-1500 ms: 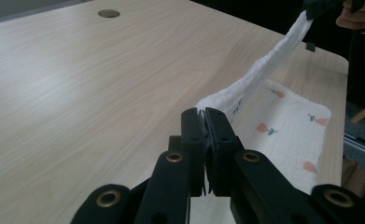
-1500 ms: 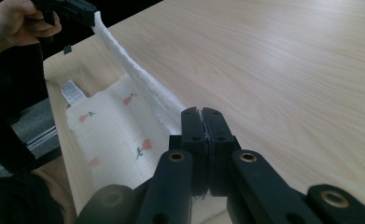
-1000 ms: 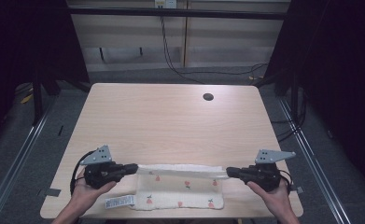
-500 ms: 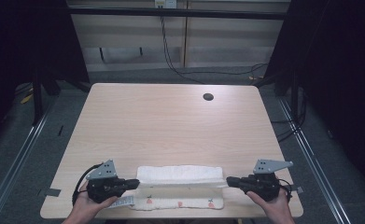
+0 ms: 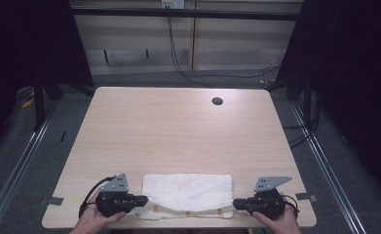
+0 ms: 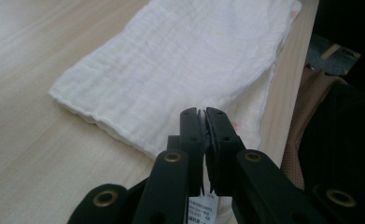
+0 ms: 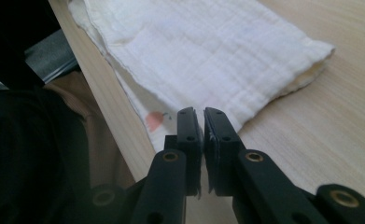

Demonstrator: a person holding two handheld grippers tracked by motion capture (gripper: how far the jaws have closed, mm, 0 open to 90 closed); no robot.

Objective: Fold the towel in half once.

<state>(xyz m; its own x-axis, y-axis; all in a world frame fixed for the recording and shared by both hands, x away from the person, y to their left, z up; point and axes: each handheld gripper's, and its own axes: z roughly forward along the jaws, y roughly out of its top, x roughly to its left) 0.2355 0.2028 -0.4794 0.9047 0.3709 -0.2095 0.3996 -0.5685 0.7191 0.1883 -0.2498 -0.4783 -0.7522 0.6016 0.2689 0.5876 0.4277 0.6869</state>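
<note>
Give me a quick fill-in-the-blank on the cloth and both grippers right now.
1. The cloth lies at the table's ____ edge.
2. The left gripper is shut on the cloth's ____ end.
3. The right gripper's fingers are ____ on the cloth.
4. The table's hole is toward the far ____ corner.

Missing: near; left; shut; right

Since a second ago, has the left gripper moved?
Yes. In the high view the left gripper has drawn back toward the table's near edge, pulling its corner of the cloth along.

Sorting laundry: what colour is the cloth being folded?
The cloth is white, with small orange-red prints on its lower layer; the right gripper view shows it best.
</note>
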